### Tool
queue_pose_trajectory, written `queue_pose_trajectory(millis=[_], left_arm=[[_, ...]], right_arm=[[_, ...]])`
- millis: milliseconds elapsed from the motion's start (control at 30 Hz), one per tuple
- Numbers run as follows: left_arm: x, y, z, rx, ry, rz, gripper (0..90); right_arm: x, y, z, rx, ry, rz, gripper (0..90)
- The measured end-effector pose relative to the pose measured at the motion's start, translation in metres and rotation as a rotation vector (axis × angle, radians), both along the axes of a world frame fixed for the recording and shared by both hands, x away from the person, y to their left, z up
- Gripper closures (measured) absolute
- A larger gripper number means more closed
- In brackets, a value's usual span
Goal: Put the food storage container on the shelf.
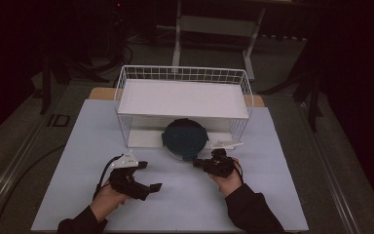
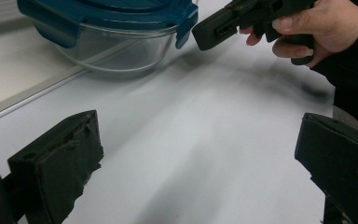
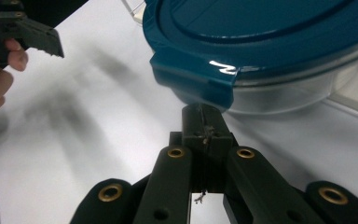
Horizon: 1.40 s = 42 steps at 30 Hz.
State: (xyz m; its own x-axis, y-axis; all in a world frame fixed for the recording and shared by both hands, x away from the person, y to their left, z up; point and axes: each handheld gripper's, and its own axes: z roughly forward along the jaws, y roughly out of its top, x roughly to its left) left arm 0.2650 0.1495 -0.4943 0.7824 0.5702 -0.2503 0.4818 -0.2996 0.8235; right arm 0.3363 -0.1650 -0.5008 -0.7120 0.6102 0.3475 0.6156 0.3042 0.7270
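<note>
1. Table [image 1: 92, 195]: pale blue, flat and smooth under everything; probably little friction for a glass base.
2. Rack [image 1: 182, 97]: white wire basket with a solid shelf, standing at the far half of the table.
3. Bowl [image 1: 185, 140]: round clear glass with a dark blue snap-on lid [image 3: 270, 32], sitting at the rack's front edge, partly under the shelf, between and just beyond the two grippers. Likely heavy for its size, stiff, breakable, and slick on the glass wall. Appears empty, though the dim light leaves that unsure.
4. Best hold: the lid's rim or one of its clip tabs, not the curved glass, which would slide out of flat pads. A tab gives a thin, flat, squeezable edge; a two-sided hold would keep the weight from twisting free.
5. Left gripper [image 1: 148, 176]: held low over the table, near side and left of the bowl, jaws spread wide with nothing between the pads [image 2: 60, 158].
6. Right gripper [image 3: 204, 126]: jaws pressed together, empty, tip just below and close to the lid tab [image 3: 193, 79]; contact with it cannot be told. Closed like this, suited to nudging or lifting the tab from under, not to gripping.
</note>
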Motion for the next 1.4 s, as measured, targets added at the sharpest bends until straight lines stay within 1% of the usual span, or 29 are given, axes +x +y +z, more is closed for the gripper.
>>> queue_pose_trajectory(millis=[67,133,167,233,367,433,567,633,933,1033,1200,1267,1333,1400], left_arm=[[0.000,0.000,0.000,-0.004,-0.003,0.005,0.7],[0.000,0.001,0.000,-0.002,-0.006,0.008,0.7],[0.000,0.001,0.000,-0.003,-0.008,0.010,0.7],[0.001,0.002,0.000,-0.006,-0.010,0.013,0.7],[0.001,0.003,0.000,-0.009,-0.014,0.019,0.7],[0.001,0.003,-0.001,-0.006,-0.015,0.019,0.7],[0.000,0.003,-0.001,-0.006,-0.011,0.017,0.7],[-0.001,0.003,-0.001,-0.004,-0.014,0.019,0.7],[-0.001,0.003,-0.002,-0.003,-0.012,0.016,0.7],[-0.002,0.003,-0.002,-0.002,-0.013,0.013,0.7],[-0.002,0.003,-0.002,0.002,-0.015,0.010,0.7],[-0.002,0.003,-0.002,0.002,-0.016,0.011,0.7],[-0.002,0.003,-0.002,0.000,-0.016,0.010,0.7],[-0.002,0.003,-0.002,0.000,-0.016,0.010,0.7]], right_arm=[[0.002,0.004,-0.002,-0.007,0.001,0.002,90.0],[0.004,0.007,-0.003,0.001,0.008,0.006,89.9],[0.005,0.009,-0.003,0.005,0.007,0.007,89.9],[0.007,0.011,-0.002,-0.005,-0.002,0.007,89.9],[0.014,0.015,-0.003,-0.007,-0.013,-0.005,89.9],[0.018,0.016,-0.003,-0.001,-0.006,-0.019,89.9],[0.024,0.019,-0.003,-0.008,-0.024,-0.032,89.9],[0.027,0.020,-0.003,-0.004,-0.019,-0.041,89.9],[0.041,0.030,-0.003,-0.021,-0.045,-0.054,89.9],[0.045,0.033,-0.004,-0.019,-0.050,-0.060,89.9],[0.051,0.039,-0.003,-0.027,-0.059,-0.068,89.9],[0.053,0.040,-0.004,-0.018,-0.050,-0.063,89.9],[0.052,0.043,-0.004,-0.032,-0.064,-0.059,89.9],[0.052,0.044,-0.004,-0.020,-0.056,-0.059,89.8]])
